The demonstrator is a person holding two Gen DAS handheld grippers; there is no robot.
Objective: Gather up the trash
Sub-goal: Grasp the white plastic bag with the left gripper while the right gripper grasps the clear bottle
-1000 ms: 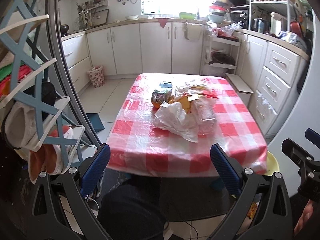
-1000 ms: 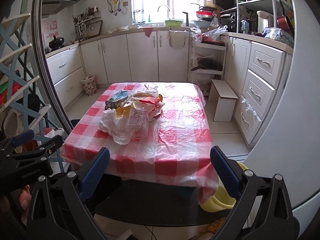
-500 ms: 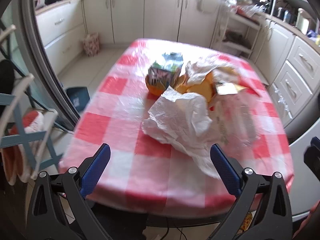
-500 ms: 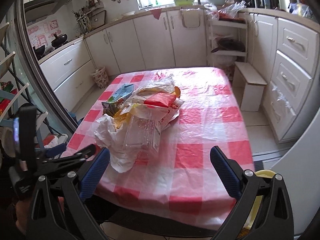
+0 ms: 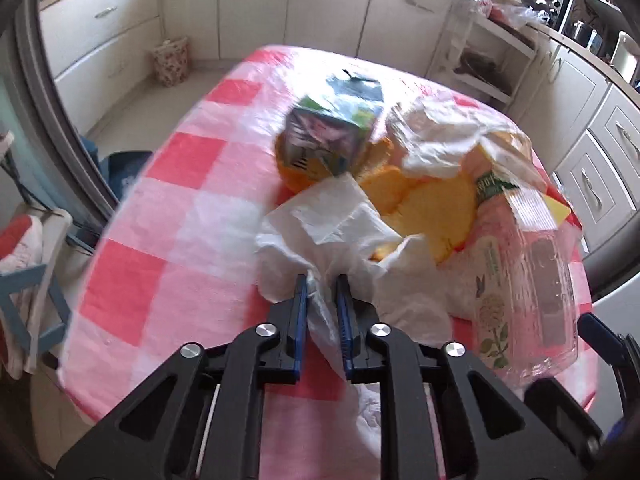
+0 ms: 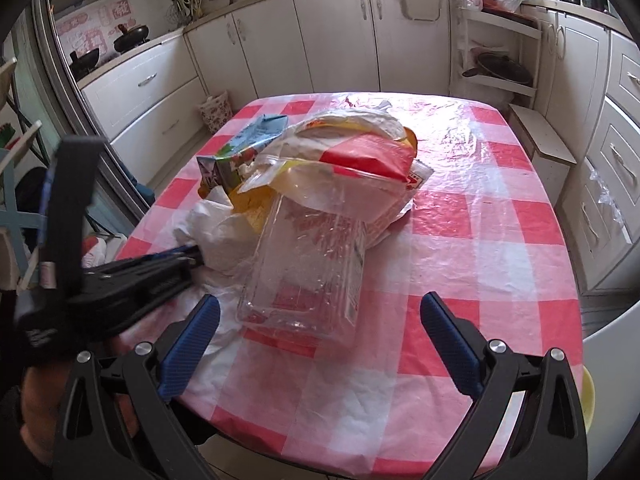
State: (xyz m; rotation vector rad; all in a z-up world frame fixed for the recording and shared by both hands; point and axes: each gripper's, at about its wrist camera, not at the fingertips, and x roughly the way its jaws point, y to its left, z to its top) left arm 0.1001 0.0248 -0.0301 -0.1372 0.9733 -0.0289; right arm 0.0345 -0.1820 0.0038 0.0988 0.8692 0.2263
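Note:
A pile of trash lies on a table with a red-and-white checked cloth (image 5: 168, 216). My left gripper (image 5: 322, 284) is shut on the white plastic bag (image 5: 332, 232) at the near side of the pile; it also shows in the right wrist view (image 6: 198, 254). Behind the bag are a drink carton (image 5: 328, 136), orange peel (image 5: 424, 204) and a clear plastic package (image 5: 524, 280). My right gripper (image 6: 320, 320) is open and empty, just in front of the clear plastic package (image 6: 308, 272), with the carton (image 6: 236, 160) and a red-and-white wrapper (image 6: 368, 156) beyond.
White kitchen cabinets (image 6: 336, 36) line the back and right walls. A small patterned bin (image 5: 170, 60) stands on the floor at the left. A low white stool (image 6: 540, 148) is right of the table. A yellow basin (image 6: 586, 396) sits below the table's right corner.
Both grippers have moved forward and down over the table. My left gripper has closed on the white plastic bag. My right gripper stays open.

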